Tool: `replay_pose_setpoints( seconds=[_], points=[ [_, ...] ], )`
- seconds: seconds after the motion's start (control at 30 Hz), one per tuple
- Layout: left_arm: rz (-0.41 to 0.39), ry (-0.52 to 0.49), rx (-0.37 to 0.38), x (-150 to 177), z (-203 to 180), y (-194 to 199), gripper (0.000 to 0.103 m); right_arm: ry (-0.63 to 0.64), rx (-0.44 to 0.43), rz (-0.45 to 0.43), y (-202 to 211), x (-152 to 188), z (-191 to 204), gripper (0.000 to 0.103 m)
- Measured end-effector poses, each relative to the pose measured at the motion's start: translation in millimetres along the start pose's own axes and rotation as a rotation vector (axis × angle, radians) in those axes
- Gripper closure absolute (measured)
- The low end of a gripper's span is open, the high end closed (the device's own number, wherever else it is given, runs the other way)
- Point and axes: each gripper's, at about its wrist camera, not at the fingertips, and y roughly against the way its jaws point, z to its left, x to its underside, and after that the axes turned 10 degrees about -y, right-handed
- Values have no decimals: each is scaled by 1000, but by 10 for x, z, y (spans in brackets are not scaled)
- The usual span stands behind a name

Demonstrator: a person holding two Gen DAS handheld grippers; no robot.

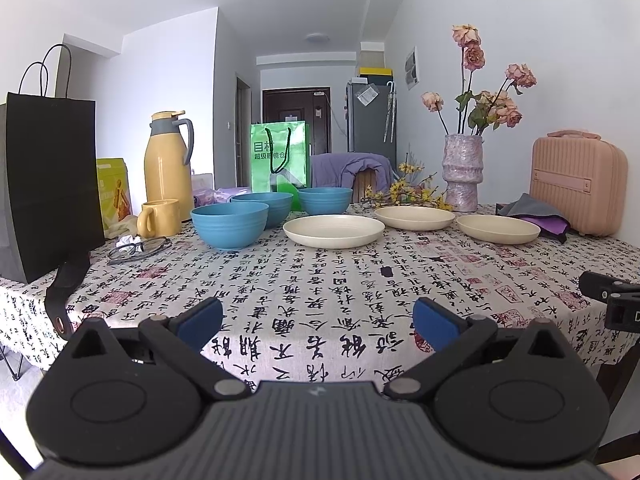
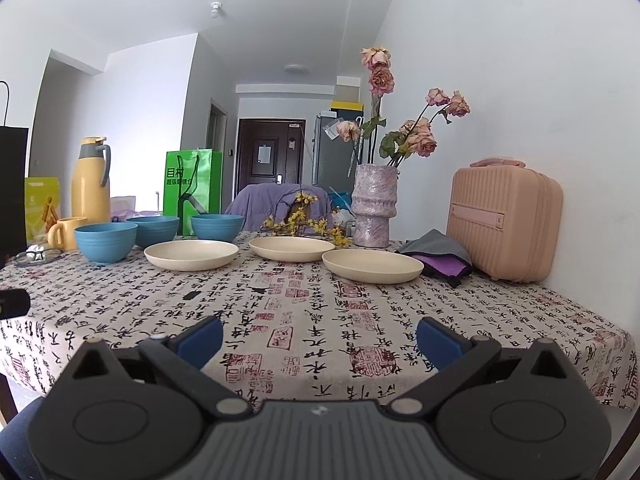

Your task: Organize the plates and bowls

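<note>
Calligraphy-print tablecloth [image 1: 320, 292] fills the foreground as the left gripper [image 1: 318, 322] and right gripper [image 2: 320, 338] hover spread and empty; 3 blue bowls [image 1: 229, 226] and 3 cream plates [image 1: 334, 231] sit well ahead.

Black jaws, blue pads [image 1: 202, 318], silver screws [image 1: 229, 388]

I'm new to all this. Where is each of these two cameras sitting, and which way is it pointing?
Left wrist view: rides on the left gripper at the table's near edge, facing the blue bowls and cream plates; its open fingers show, with the other gripper at right.
Right wrist view: rides on the right gripper, further right, facing the plates and pink case; its open fingers show.
Both share bowls, plates, vase, yellow thermos.
</note>
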Motion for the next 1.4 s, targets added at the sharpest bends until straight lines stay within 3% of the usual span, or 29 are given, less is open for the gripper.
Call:
replay_pose_setpoints(
  seconds=[0.73, 1.4],
  points=[
    [3, -20, -1, -25, -34, -24, 0, 1, 10, -9, 0, 15, -50, 0],
    [55, -93, 42, -175, -360, -483, 0, -94, 144, -3, -301, -22, -667, 0]
  ],
)
